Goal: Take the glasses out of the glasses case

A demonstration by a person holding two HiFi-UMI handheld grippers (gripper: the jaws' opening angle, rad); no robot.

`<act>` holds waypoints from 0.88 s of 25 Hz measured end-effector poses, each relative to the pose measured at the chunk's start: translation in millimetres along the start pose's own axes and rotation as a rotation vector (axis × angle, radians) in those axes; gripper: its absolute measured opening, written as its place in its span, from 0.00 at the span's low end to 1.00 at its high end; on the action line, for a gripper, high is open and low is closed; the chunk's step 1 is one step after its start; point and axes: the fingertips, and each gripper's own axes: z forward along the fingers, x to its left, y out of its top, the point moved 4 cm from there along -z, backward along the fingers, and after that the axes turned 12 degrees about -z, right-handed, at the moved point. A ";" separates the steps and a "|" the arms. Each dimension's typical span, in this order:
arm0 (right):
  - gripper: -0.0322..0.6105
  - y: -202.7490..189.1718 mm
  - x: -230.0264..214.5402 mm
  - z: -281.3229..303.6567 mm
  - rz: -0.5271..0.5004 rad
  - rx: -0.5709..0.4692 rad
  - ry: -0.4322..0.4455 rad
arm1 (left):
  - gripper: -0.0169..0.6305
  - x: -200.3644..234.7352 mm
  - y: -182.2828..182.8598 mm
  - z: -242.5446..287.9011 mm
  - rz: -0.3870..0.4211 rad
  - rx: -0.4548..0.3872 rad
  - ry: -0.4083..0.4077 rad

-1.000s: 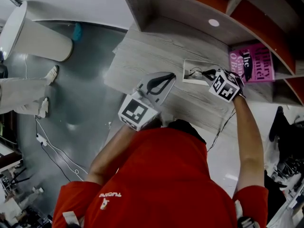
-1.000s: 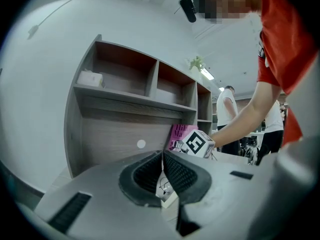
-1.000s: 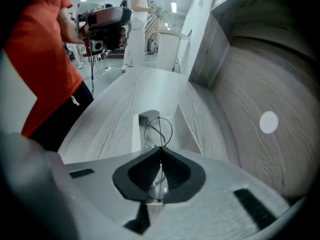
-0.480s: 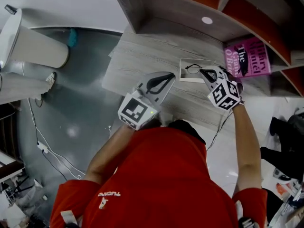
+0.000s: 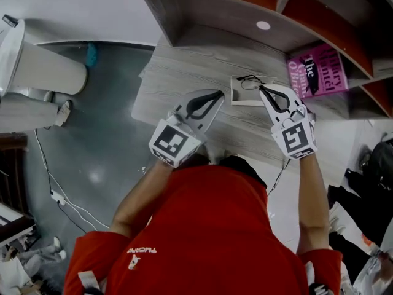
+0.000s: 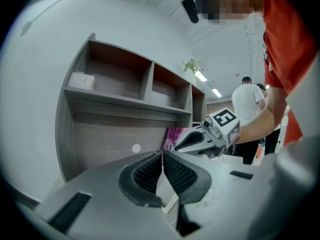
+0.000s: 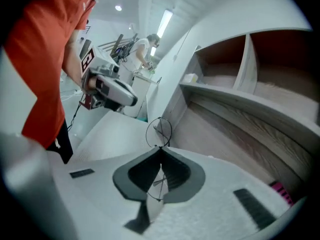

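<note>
Thin black wire glasses [image 5: 247, 79] hang from my right gripper [image 5: 261, 89], which is shut on the frame and lifted above the open white glasses case [image 5: 244, 98] on the grey wooden desk [image 5: 178, 72]. In the right gripper view one round lens [image 7: 159, 131] stands above the shut jaws, and the other shows below, between them. My left gripper [image 5: 218, 95] hovers just left of the case, shut, with nothing seen in its jaws. In the left gripper view the tips [image 6: 162, 153] meet, and the case's white edge [image 6: 169, 203] shows below them.
A pink book [image 5: 319, 72] lies at the desk's right end under the red-and-grey shelf unit [image 5: 233, 11]. A white cylinder-shaped stand [image 5: 37, 60] is on the floor at the left, with cables [image 5: 67, 195] trailing nearby. Another person stands far behind [image 6: 247, 101].
My right gripper has risen from the case with the glasses in it and tilted more level. The left gripper has stayed where it was.
</note>
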 end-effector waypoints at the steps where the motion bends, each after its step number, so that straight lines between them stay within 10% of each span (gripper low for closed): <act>1: 0.07 9.1 -2.9 -5.5 0.012 -0.021 -0.025 | 0.05 0.6 3.2 -0.2 0.003 -0.011 0.000; 22: 0.07 91.6 -7.8 -96.2 0.287 -0.263 -0.307 | 0.05 -35.4 63.7 -15.6 0.036 -0.086 -0.083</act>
